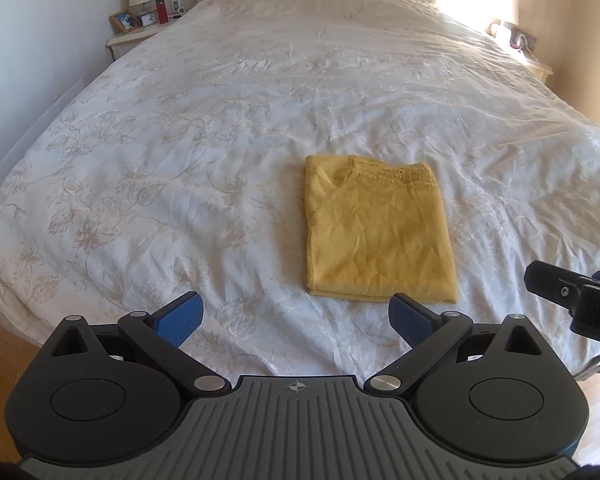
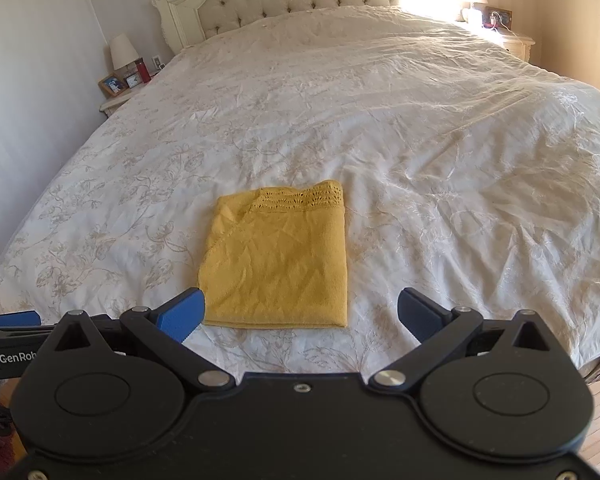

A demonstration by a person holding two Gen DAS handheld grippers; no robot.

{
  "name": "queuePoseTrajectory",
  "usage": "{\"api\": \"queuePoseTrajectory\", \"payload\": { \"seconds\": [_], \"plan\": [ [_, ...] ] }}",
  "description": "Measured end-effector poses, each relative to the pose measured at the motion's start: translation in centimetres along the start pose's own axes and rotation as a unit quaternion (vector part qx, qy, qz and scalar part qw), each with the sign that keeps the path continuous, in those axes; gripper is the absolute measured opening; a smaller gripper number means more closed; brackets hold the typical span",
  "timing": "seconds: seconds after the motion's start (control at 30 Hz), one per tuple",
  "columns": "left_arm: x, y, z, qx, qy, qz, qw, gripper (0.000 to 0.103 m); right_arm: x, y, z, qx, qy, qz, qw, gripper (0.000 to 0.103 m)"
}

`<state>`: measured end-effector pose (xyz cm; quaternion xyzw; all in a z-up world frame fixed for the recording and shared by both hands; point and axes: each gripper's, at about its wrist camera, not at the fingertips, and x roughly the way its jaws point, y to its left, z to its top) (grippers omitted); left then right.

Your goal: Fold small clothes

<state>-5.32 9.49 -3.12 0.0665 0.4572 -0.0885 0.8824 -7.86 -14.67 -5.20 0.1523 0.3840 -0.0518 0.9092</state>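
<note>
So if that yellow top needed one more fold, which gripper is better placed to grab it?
Probably the right gripper. In its view the yellow top lies almost between its open fingers, near edge just ahead. The left gripper, also open and empty, has the top off to its right side.

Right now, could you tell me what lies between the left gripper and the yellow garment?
Only bare bedspread separates the left gripper from the yellow garment, in the left wrist view.

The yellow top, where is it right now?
The folded yellow top lies flat on the white bedspread near the foot of the bed, ahead of both open hand-held grippers, right of centre in the left wrist view.
</note>
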Motion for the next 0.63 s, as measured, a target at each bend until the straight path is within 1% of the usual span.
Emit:
{"api": "queuePoseTrajectory", "payload": {
  "seconds": [0.63],
  "plan": [
    [1.1, -1.8, 1.1, 0.002, 0.011, 0.007, 0.9999, 0.101, 1.3, -1.1, 0.7, 0.015, 0.014, 0.030, 0.999, 0.102]
  ]
}}
